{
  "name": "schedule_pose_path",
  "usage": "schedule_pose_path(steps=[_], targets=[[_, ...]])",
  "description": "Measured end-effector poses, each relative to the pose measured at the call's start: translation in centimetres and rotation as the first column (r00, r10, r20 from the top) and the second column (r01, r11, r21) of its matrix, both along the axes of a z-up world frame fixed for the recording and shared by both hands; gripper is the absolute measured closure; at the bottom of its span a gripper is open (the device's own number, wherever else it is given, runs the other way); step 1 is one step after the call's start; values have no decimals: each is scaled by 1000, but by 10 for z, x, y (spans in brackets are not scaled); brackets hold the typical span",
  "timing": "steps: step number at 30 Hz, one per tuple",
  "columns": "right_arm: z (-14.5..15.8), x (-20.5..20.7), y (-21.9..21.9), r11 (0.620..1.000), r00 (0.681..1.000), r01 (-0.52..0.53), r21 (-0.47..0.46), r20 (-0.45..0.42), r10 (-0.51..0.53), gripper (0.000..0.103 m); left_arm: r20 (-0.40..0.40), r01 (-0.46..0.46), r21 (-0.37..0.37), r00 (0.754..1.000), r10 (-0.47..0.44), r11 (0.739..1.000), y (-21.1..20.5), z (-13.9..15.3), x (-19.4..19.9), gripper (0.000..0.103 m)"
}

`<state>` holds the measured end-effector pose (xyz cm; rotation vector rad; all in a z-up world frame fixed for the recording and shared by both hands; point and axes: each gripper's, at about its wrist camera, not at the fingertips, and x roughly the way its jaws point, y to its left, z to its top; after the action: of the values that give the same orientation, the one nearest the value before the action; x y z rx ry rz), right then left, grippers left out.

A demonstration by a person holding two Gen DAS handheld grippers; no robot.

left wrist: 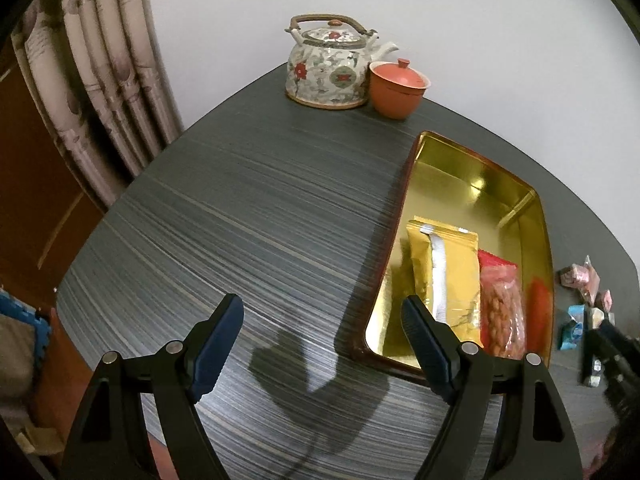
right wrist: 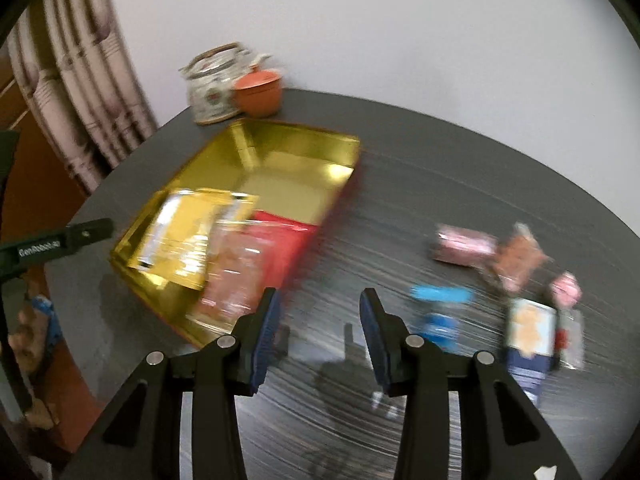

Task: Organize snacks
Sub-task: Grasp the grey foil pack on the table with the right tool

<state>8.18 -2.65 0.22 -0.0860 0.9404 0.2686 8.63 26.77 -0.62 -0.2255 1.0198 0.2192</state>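
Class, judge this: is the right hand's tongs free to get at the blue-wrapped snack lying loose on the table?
Probably yes. The right tongs are empty and partly open over bare table, and the blue-wrapped snack lies just beside them with nothing between. Blur leaves details uncertain.

You have one gold tin (left wrist: 536, 208) holding two packets: one gold pouch (left wrist: 448, 276), one bag of nuts (left wrist: 502, 312). Loose on the table (left wrist: 240, 220) lie about six small snacks (right wrist: 464, 244), blurred. One teapot (left wrist: 328, 68), one lidded cup (left wrist: 396, 88).
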Motion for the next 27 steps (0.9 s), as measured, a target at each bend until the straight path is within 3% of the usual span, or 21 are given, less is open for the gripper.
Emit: schedule_pose_path(steps=[4,9,12,21,27], targets=[[-1,-1,-65,994,995,104,-34,8,-104,64,-4,10,13,1000,-10,1000,-5,-1,-1,22],[-11,0,-154,963,964,266,-49,-7,-267,64,0,43,38,999,-43,998,-16,0,-1,22],[-23,1,-182,952,952,301,-54,-33,-303,68,3,74,50,997,-74,996,-25,0,-1,22],[-41,6,-202,960,959,281,8,-45,-280,69,19,130,92,991,-132,987,-45,-2,-3,22],[-48,19,-199,966,965,256,25,-59,-254,69,34,164,73,985,-167,984,-69,4,-6,22]])
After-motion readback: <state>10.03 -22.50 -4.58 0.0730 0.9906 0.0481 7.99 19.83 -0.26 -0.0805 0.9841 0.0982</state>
